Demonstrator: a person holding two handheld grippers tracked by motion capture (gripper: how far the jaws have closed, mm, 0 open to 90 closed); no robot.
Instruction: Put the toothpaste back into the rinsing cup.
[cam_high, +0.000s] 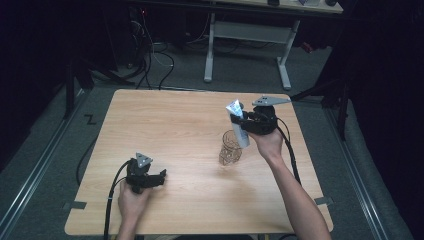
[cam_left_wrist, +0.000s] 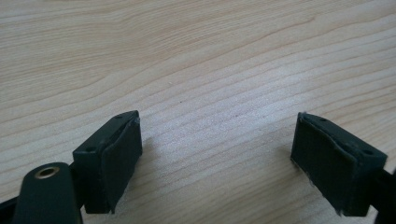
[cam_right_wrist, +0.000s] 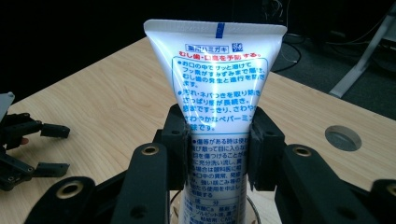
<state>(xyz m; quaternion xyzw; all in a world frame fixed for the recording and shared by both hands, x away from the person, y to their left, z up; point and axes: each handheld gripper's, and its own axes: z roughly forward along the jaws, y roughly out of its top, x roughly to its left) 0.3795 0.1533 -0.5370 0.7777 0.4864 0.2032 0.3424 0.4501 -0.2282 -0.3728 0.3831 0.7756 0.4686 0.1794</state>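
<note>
The toothpaste tube (cam_right_wrist: 218, 88) at the centre of the right gripper view is glossy white, with a short blue bar at its crimped top edge, a line of red lettering below it, and blue text inside thin blue rounded frames. The right gripper (cam_right_wrist: 218, 154) around it is black with brass-coloured rivets. At the centre of the high view the glass cup (cam_high: 230, 148) is clear with a cut pattern. The table (cam_high: 165, 130) is pale wood with wavy grain. At the lower left, the left gripper (cam_high: 161, 176) is black under a grey plate.

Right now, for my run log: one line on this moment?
right tool shut on white toothpaste tube | above clear glass | left tool open
</note>
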